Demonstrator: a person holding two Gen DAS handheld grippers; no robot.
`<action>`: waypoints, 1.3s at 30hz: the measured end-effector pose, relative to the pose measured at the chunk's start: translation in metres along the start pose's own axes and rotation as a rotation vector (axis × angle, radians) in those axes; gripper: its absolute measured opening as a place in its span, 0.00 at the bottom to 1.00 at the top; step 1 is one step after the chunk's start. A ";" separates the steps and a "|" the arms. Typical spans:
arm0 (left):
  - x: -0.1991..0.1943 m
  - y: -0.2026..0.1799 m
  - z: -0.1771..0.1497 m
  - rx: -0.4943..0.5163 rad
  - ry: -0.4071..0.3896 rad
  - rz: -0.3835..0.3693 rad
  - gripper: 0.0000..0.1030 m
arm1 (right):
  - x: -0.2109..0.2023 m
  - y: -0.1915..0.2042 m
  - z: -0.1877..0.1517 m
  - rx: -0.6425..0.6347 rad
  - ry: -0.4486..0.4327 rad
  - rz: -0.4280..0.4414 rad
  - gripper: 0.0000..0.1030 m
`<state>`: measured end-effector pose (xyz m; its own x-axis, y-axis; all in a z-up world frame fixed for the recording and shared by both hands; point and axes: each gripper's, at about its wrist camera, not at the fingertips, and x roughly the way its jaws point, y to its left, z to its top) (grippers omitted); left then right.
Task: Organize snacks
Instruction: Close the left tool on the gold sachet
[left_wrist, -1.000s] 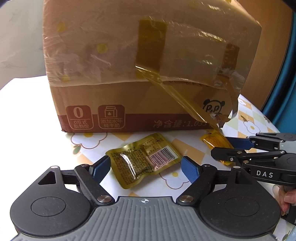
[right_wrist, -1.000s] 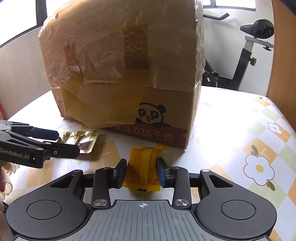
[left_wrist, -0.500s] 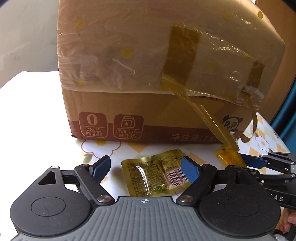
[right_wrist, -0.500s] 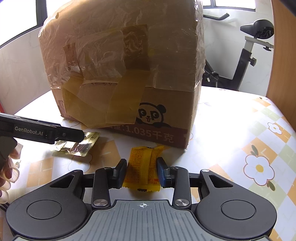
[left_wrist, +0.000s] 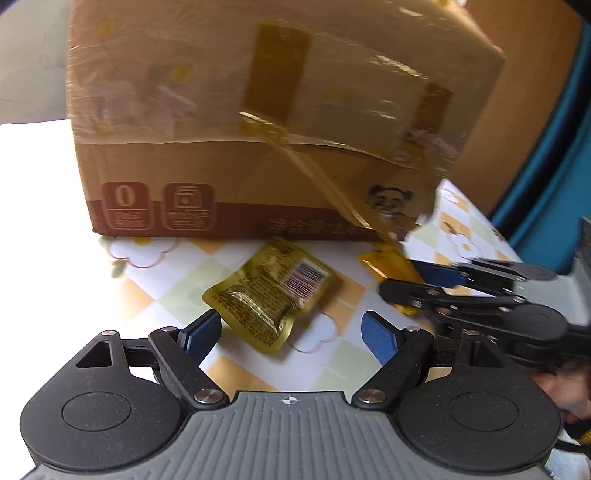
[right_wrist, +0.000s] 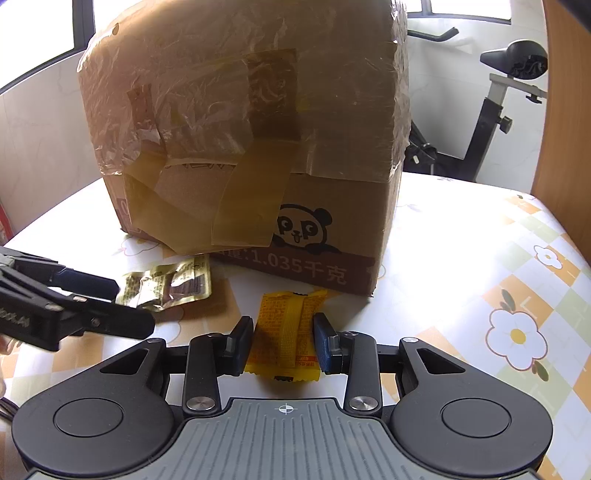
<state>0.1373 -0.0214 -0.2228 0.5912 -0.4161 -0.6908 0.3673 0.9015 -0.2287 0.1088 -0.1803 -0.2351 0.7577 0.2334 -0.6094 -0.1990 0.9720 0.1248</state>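
A gold snack pouch with a barcode (left_wrist: 271, 295) lies on the flowered tablecloth in front of a taped cardboard box (left_wrist: 258, 122). My left gripper (left_wrist: 291, 332) is open, its blue pads on either side of the pouch's near end, apart from it. An orange snack packet (right_wrist: 290, 332) lies between the pads of my right gripper (right_wrist: 284, 341); the jaws are narrow around it, and whether they press it I cannot tell. The pouch (right_wrist: 170, 284) and left gripper (right_wrist: 136, 306) show at the left of the right wrist view. The orange packet (left_wrist: 391, 264) and right gripper (left_wrist: 402, 280) show at the right of the left wrist view.
The cardboard box (right_wrist: 251, 147) with a panda print stands close behind both snacks. An exercise bike (right_wrist: 509, 92) stands beyond the table's far edge. A wooden panel (right_wrist: 569, 110) rises at the right.
My left gripper has pulled back and swung; the gold pouch now lies further ahead and angled between its pads. The right gripper and orange packet have not moved.
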 end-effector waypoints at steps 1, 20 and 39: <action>-0.002 -0.001 0.000 0.016 -0.003 -0.007 0.82 | 0.000 0.000 0.000 0.000 0.000 0.000 0.32; 0.030 0.017 0.022 0.119 0.016 -0.044 0.82 | 0.000 0.000 0.000 -0.002 0.000 -0.001 0.32; 0.046 -0.027 0.005 0.195 -0.007 0.161 0.66 | 0.000 0.001 0.000 -0.004 -0.001 -0.002 0.32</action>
<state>0.1582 -0.0657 -0.2452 0.6582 -0.2709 -0.7025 0.3993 0.9166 0.0207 0.1082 -0.1798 -0.2353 0.7587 0.2317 -0.6089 -0.2003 0.9723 0.1203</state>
